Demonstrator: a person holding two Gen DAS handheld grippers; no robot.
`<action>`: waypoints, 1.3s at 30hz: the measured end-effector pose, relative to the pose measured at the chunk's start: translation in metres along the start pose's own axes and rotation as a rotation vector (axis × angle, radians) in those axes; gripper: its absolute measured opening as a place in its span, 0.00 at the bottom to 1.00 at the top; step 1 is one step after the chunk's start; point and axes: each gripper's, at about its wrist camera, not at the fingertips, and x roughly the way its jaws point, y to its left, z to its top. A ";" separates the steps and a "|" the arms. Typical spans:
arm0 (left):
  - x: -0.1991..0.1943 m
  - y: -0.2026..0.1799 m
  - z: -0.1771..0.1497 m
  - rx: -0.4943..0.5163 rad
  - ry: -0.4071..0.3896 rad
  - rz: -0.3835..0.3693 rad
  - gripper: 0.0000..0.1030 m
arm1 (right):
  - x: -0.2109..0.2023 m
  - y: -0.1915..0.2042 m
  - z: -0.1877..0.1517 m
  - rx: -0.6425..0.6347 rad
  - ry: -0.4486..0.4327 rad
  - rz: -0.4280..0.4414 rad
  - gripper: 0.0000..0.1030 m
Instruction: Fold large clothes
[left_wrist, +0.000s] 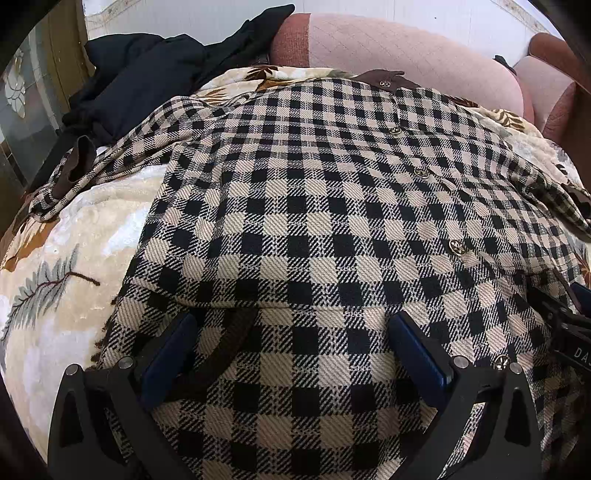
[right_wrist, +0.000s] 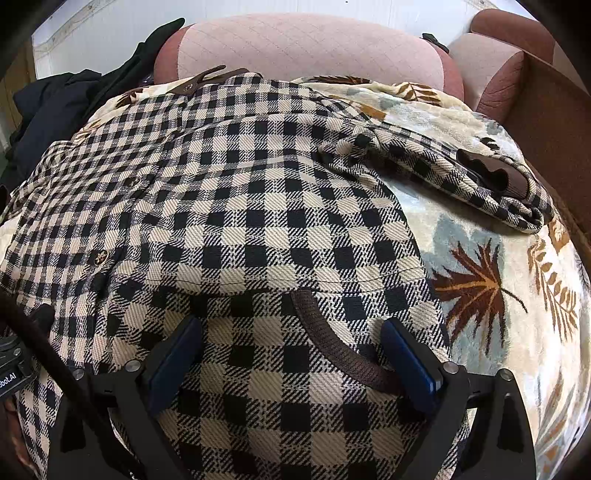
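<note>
Near edge: hem of the checked coat (left_wrist: 295, 229) fills the space between both pairs of blue-padded fingers, with a brown ribbed pocket trim (right_wrist: 340, 339) curving across it.
Left gripper (left_wrist: 291, 350): fingers spread wide over the cloth at the coat's lower left; nothing pinched.
Right gripper (right_wrist: 291, 354): likewise spread, poised over the lower right pocket; no cloth between the pads that I can make out.
Coat position: laid face up on a leaf-patterned blanket (right_wrist: 480, 266), buttoned front running away from the cameras, brown collar (left_wrist: 388, 79) at the far end.
Sleeves: left sleeve (left_wrist: 92, 173) flung outward, right sleeve (right_wrist: 461, 177) bunched, brown ruffled cuff showing.
Cloth: thick woven tweed in beige and black checks, stiff-looking, with small gold buttons (left_wrist: 457, 248).
Risk: heavy fabric may slip from a shallow pinch, or the jaws may catch only the top layer, so the fold drags crooked.
Risk two: plush blanket could be grabbed along with the hem.
Surroundings: pink quilted sofa cushion (right_wrist: 306, 48) behind; dark garment (left_wrist: 140, 74) heaped at the far left.
</note>
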 end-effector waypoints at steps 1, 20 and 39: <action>0.000 0.000 0.000 0.000 0.000 0.000 1.00 | 0.000 0.000 0.000 0.000 0.000 0.000 0.96; 0.000 -0.001 0.000 0.000 -0.001 0.000 1.00 | -0.004 -0.007 -0.006 -0.007 -0.031 0.050 1.00; -0.006 -0.001 0.002 0.000 -0.001 -0.001 1.00 | -0.004 -0.006 -0.006 -0.008 -0.031 0.048 1.00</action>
